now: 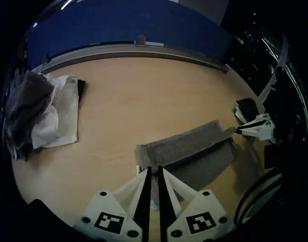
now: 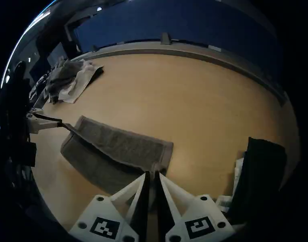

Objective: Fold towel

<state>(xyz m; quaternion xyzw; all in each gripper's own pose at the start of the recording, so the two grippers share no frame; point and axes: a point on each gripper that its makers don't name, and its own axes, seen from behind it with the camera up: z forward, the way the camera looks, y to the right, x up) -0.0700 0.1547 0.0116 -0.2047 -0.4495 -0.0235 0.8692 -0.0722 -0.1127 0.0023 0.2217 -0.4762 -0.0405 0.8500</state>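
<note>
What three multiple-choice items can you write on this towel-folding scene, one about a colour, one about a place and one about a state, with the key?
1. What colour is the towel on the wooden table?
A. white
B. grey
C. red

2. Where does the pile of cloths lie?
A. on the table, apart from the towel
B. on top of the towel
C. between a gripper's fingers

3. How do the left gripper and the right gripper stand?
A. both open
B. one open, one shut
C. both shut on a towel corner

Key:
1 B: the towel looks grey in both views.
2 A: bare wood lies between the pile and the towel.
3 C: each pair of fingers pinches a corner of the towel's upper layer.
</note>
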